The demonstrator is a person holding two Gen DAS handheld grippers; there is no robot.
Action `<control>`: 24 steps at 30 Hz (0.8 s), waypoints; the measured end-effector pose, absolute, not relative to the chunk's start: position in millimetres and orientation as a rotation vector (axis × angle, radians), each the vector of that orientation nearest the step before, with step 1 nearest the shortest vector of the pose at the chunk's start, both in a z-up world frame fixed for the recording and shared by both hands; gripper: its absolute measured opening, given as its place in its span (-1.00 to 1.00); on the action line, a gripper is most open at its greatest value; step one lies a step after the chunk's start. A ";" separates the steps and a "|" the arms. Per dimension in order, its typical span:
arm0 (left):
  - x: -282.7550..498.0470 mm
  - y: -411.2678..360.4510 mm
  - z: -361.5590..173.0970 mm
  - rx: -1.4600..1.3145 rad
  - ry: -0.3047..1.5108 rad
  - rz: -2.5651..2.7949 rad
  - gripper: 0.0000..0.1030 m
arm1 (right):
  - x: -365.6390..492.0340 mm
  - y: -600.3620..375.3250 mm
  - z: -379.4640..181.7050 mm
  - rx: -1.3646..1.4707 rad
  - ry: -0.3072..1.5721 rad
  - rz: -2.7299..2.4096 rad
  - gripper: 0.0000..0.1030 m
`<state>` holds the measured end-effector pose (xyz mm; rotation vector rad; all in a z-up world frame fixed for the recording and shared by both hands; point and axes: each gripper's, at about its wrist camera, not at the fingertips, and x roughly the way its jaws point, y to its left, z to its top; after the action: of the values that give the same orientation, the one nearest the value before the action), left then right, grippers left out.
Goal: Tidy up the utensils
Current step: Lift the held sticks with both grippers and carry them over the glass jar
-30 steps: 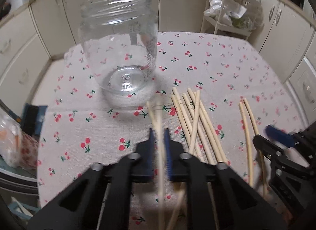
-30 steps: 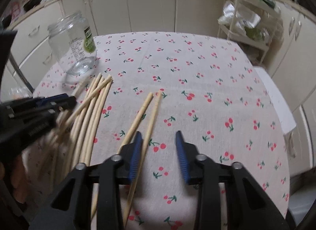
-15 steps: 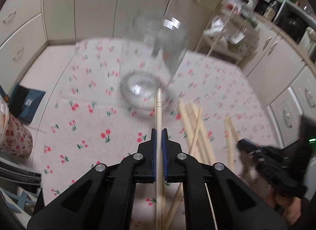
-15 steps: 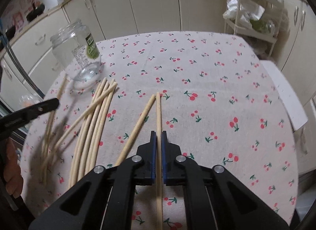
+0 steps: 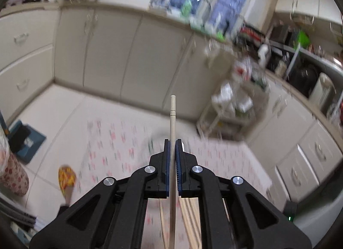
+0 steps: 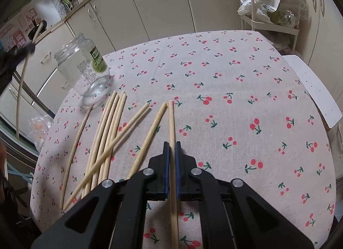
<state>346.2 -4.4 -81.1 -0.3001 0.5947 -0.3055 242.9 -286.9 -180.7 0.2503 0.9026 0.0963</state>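
Observation:
My left gripper [image 5: 172,144] is shut on a wooden chopstick [image 5: 172,118] and holds it high above the table, tip pointing up and away. In the right wrist view that chopstick [image 6: 20,90] hangs at the far left, above and left of the clear glass jar [image 6: 85,73]. My right gripper [image 6: 171,148] is shut on another chopstick [image 6: 171,124] lying on the cherry-print tablecloth [image 6: 235,99]. Several loose chopsticks [image 6: 107,133] lie fanned left of it, and one [image 6: 150,133] lies right beside it.
White cabinets [image 6: 160,5] run behind the table. A wire rack with bags [image 6: 270,11] stands at the back right. A white chair seat [image 6: 313,92] sits at the table's right edge. A foot in a patterned slipper [image 5: 66,179] is on the floor.
My left gripper has lifted and tilted its chopstick upward, so the jar has left its view. My right gripper stays shut on its chopstick and has moved slightly.

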 end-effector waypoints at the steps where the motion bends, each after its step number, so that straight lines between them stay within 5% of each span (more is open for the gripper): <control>1: 355.1 -2.3 -72.0 -0.316 0.551 -0.287 -0.91 | 242.4 -287.8 -181.0 0.259 0.898 0.099 -0.88; 11: 419.0 -24.1 -33.0 -0.330 0.306 -0.155 -0.91 | 243.2 -296.2 -184.2 0.330 0.877 0.125 -0.88; 24: 415.3 -49.5 -88.4 -0.205 0.285 -0.118 -0.90 | 248.5 -309.6 -159.4 0.475 0.765 0.191 -0.88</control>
<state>415.3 -49.5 -88.4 -0.2051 0.2845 -0.1176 248.5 -309.6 -159.4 0.4752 0.7654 0.1909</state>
